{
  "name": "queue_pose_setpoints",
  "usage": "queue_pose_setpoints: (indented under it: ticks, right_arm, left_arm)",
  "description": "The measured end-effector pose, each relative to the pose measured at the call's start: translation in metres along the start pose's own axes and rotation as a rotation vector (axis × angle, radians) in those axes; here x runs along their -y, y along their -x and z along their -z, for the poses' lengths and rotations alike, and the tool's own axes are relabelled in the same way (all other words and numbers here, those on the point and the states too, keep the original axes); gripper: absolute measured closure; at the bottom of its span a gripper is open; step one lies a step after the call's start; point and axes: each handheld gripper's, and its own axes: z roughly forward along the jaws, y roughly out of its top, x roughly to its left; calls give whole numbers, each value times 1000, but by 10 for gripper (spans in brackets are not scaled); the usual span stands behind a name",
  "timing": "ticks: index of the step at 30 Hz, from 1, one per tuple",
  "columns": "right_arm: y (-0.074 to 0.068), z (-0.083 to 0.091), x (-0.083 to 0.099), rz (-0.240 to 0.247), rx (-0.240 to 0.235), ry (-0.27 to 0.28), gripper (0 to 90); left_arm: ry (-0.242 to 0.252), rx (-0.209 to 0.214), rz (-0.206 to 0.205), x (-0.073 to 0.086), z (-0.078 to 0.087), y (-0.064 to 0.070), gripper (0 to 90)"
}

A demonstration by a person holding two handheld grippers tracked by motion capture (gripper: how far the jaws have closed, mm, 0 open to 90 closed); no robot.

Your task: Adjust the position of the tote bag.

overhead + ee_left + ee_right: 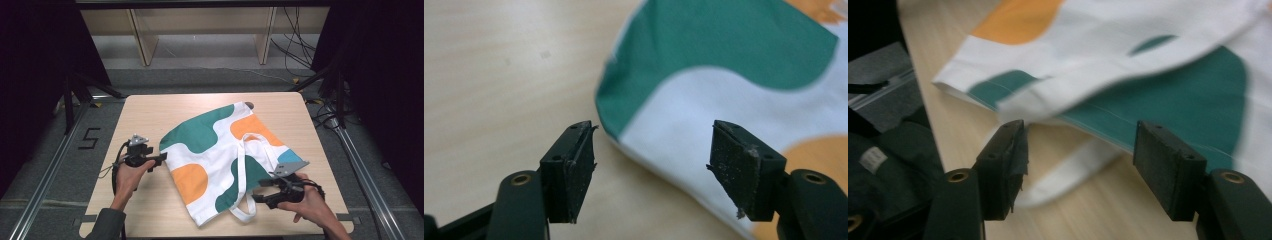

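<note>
Two grippers flank a tote bag point(220, 150) lying flat and askew on the wooden table point(145, 112), printed in white, green and orange; the left gripper point(159, 159), jaws spread and empty, sits just beside the bag's left corner; the right gripper point(261, 190), jaws likewise parted with nothing between them, hovers near the bag's opening, where a white strap point(243, 212) loops onto the table.
</note>
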Motion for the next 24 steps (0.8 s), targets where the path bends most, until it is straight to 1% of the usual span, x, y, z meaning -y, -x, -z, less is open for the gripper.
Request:
queue_pose_setpoints:
  ticks: [1, 2, 3, 4, 5, 6, 7, 8, 9, 10, 11, 12, 13, 14, 15, 16, 17, 18, 19, 20, 21, 22, 23, 24]
  right_arm:
    - [15, 6, 4, -30, 41, -24, 381]
    - [15, 6, 4, -30, 41, -24, 381]
    - [25, 8, 6, -65, 90, -15, 381]
    - [33, 10, 9, -100, 150, 0, 379]
    - [42, 15, 11, -108, 182, -16, 375]
    - [50, 17, 12, -151, 203, 2, 373]
    - [57, 20, 14, -193, 222, 12, 367]
    - [65, 23, 14, -219, 241, 31, 352]
    - [74, 25, 14, -228, 274, 37, 339]
    - [83, 27, 15, -248, 308, 41, 330]
    - [90, 28, 16, -294, 338, 40, 318]
    - [96, 29, 17, -333, 352, 29, 309]
    - [104, 28, 18, -338, 364, 38, 308]
    - [110, 27, 19, -373, 367, 20, 307]
    - [124, 23, 22, -417, 361, 19, 296]
    - [124, 23, 22, -417, 361, 19, 296]
    - [128, 20, 23, -433, 349, -2, 287]
    - [132, 15, 25, -428, 357, -25, 287]
    - [133, 12, 24, -475, 301, -48, 291]
    - [135, 9, 24, -466, 298, -61, 311]
    - [137, 6, 25, -463, 277, -68, 360]
    - [138, 5, 26, -467, 262, -79, 372]
    - [139, 3, 27, -463, 268, -86, 412]
    - [140, 3, 29, -454, 275, -96, 461]
  left_arm:
    - [-5, 58, -9, 7, 8, 14, 313]
    - [-5, 58, -9, 7, 8, 14, 305]
    - [1, 91, 8, 11, 11, 21, 305]
    - [8, 103, 11, 15, 14, 27, 295]
    - [15, 117, 15, 18, 16, 34, 291]
    - [6, 124, 13, 21, 18, 40, 283]
    - [10, 141, 34, 24, 20, 44, 271]
    - [22, 158, 68, 27, 20, 49, 260]
    - [12, 174, 83, 31, 21, 52, 253]
    - [-1, 176, 93, 35, 20, 56, 241]
    - [-19, 167, 74, 39, 20, 57, 236]
    - [-27, 173, 89, 43, 19, 60, 231]
    - [-39, 188, 109, 45, 17, 62, 215]
    - [-35, 196, 120, 47, 16, 62, 204]
    - [-46, 193, 119, 48, 15, 63, 206]
    - [-67, 187, 92, 48, 13, 63, 206]
    - [-65, 189, 92, 49, 9, 66, 206]
    - [-86, 199, 75, 50, 7, 66, 211]
    - [-90, 212, 73, 50, 3, 69, 230]
    - [-104, 212, 57, 50, -1, 71, 243]
    - [-118, 207, 35, 51, -4, 72, 241]
    - [-118, 197, 22, 51, -7, 73, 256]
    - [-107, 184, 12, 50, -8, 73, 292]
    - [-114, 166, -26, 49, -9, 71, 375]
